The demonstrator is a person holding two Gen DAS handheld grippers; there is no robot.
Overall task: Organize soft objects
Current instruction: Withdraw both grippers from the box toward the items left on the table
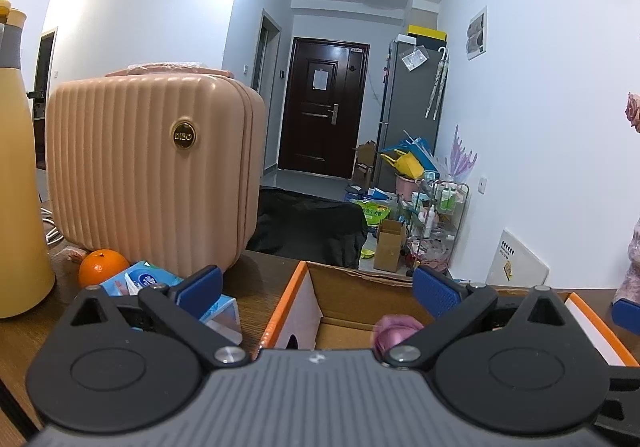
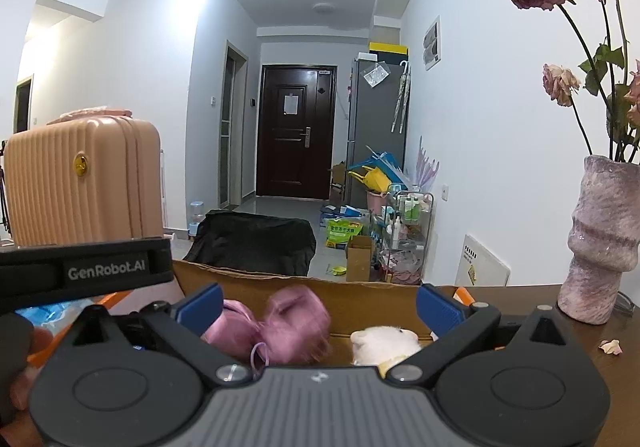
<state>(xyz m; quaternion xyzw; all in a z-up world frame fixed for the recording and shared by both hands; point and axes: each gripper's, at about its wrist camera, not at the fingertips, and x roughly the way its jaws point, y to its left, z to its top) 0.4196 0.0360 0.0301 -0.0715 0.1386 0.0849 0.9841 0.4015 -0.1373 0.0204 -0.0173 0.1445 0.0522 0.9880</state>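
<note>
Two grippers, both spread wide with nothing pinched; the left gripper point(image 1: 318, 289) and right gripper point(image 2: 319, 305) hover over the open cardboard box point(image 2: 360, 301); just below the right one sit a pink-purple fabric bundle point(image 2: 280, 323), blurry, maybe a scrunchie or satin pouch, and beside it a white plush toy point(image 2: 386, 341); both look light and squishy, so grab the fat middle; silky stuff could slip.

White walls point(image 2: 480, 127); dark brown door point(image 2: 295, 131) closing the corridor; round ceiling lamp point(image 2: 324, 8); grey tiled floor point(image 2: 276, 205); grey cabinet point(image 2: 376, 119) right; wire trolley point(image 2: 410, 223) beside it; dark wooden worktop point(image 2: 520, 311).
</note>
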